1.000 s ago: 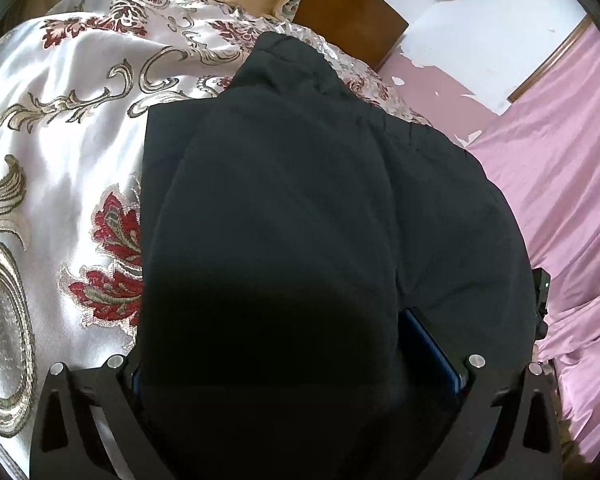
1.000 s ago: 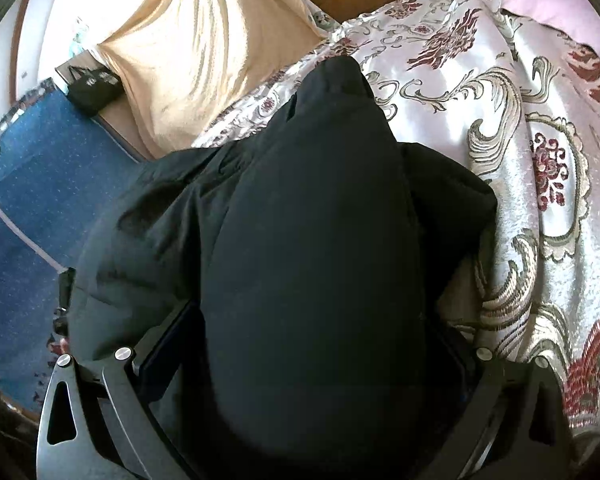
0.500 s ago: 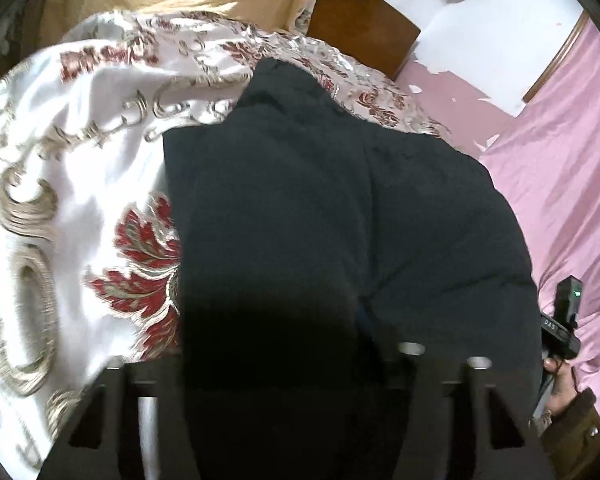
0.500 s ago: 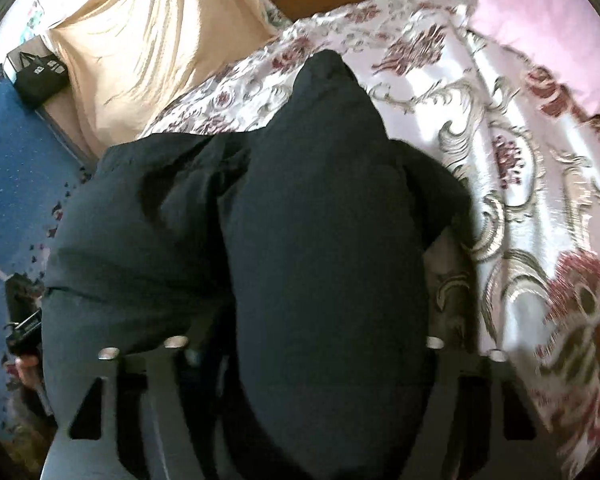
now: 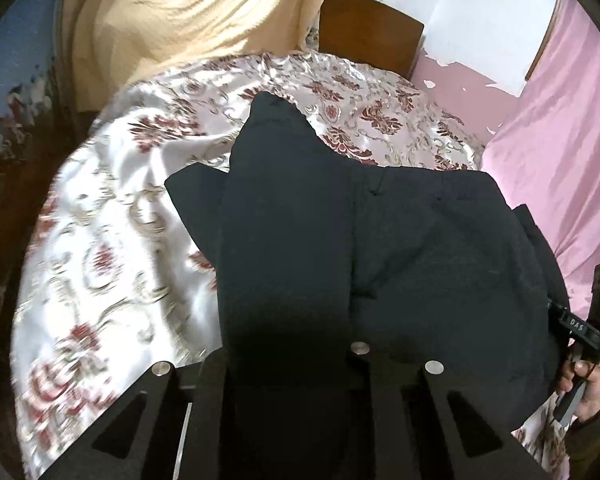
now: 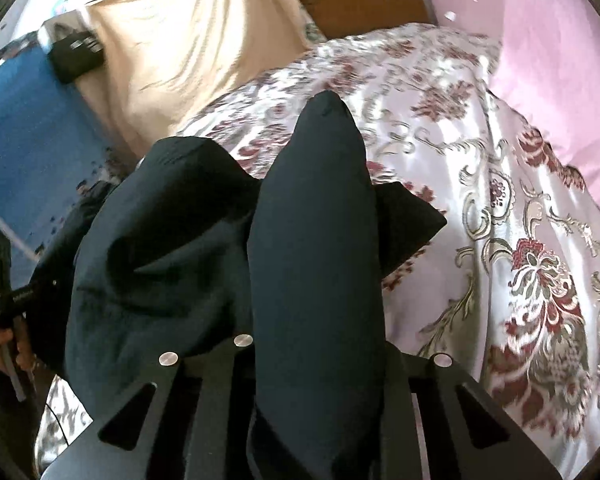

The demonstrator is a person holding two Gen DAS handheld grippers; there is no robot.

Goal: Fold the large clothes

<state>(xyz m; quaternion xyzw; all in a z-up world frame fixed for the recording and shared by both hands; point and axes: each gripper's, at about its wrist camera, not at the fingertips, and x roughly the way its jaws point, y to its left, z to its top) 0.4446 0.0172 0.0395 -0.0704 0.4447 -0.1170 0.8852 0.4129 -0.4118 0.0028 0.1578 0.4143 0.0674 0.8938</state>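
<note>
A large black garment lies on a floral satin bedspread, and it also shows in the right wrist view. My left gripper is shut on a thick fold of the black garment that runs up between its jaws. My right gripper is shut on another fold of the black garment and lifts it off the bed. The fingertips of both are hidden under cloth. The right hand's device shows at the garment's right edge, and the left hand's device at its left edge.
A yellow cloth hangs at the bed's far side beside a brown wooden headboard. A pink sheet covers the right side. A blue surface and a black bag lie to the left.
Both grippers closed from open onto folds of the black garment and pulled up and back, so more of the bedspread and the room shows around it.
</note>
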